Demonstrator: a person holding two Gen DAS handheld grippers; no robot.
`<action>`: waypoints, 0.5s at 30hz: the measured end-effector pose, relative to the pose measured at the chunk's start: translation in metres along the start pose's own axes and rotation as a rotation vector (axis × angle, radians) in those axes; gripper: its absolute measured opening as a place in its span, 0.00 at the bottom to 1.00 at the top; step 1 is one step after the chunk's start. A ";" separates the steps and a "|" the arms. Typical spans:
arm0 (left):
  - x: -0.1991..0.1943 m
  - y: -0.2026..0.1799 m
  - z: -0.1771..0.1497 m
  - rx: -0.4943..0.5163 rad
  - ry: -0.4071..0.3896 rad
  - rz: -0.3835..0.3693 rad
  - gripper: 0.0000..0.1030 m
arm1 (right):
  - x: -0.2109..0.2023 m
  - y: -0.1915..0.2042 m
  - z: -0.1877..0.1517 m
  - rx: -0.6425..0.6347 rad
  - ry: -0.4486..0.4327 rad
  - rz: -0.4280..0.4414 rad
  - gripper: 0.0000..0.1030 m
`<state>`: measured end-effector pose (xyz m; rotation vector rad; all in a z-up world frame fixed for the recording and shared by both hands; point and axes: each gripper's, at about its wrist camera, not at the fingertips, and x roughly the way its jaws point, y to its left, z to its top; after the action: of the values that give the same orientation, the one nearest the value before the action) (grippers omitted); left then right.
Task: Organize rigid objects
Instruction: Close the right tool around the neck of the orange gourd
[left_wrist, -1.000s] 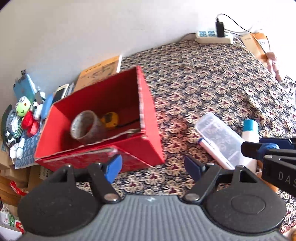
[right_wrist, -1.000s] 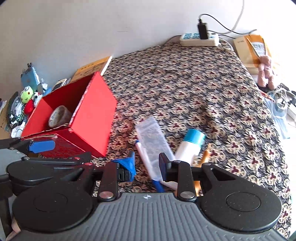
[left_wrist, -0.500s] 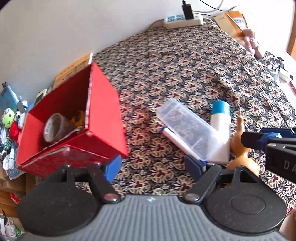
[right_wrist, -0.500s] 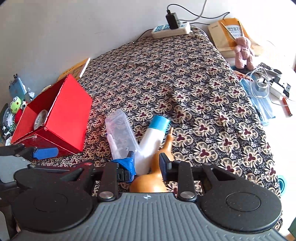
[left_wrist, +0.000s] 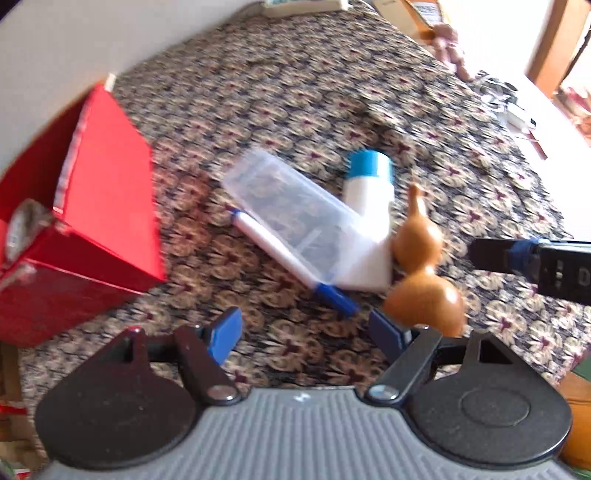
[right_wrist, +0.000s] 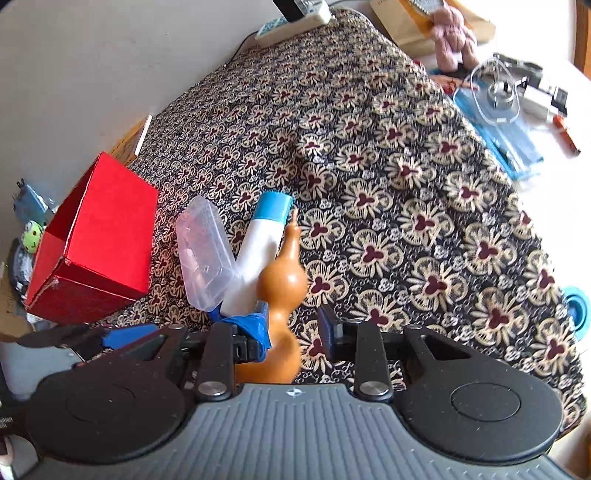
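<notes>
A floral-patterned cloth (right_wrist: 388, 206) covers the surface below a plain wall (right_wrist: 110, 62).

A white power strip (right_wrist: 293, 20) lies at the top of the frame beside a pink plush toy (right_wrist: 452, 37) on a brown envelope (right_wrist: 402, 27). A green frog toy (right_wrist: 34, 235) sits at the left edge.

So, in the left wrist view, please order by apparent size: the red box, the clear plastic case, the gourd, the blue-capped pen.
1. red box
2. clear plastic case
3. gourd, close to the case; it lies nearer the camera, so this order is unsure
4. blue-capped pen, partly hidden under the case
</notes>
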<state>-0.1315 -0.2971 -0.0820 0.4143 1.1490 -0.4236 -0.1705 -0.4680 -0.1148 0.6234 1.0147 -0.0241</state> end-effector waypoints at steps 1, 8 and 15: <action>0.001 -0.001 -0.001 0.002 0.001 -0.023 0.79 | 0.002 -0.002 0.000 0.015 0.006 0.016 0.11; 0.002 -0.013 -0.005 0.047 -0.021 -0.128 0.80 | 0.021 -0.015 0.004 0.085 0.033 0.035 0.14; 0.010 -0.014 -0.004 0.057 -0.031 -0.184 0.80 | 0.029 -0.029 0.010 0.138 0.052 0.096 0.15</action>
<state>-0.1386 -0.3083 -0.0939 0.3519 1.1506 -0.6224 -0.1549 -0.4893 -0.1481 0.8017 1.0379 0.0071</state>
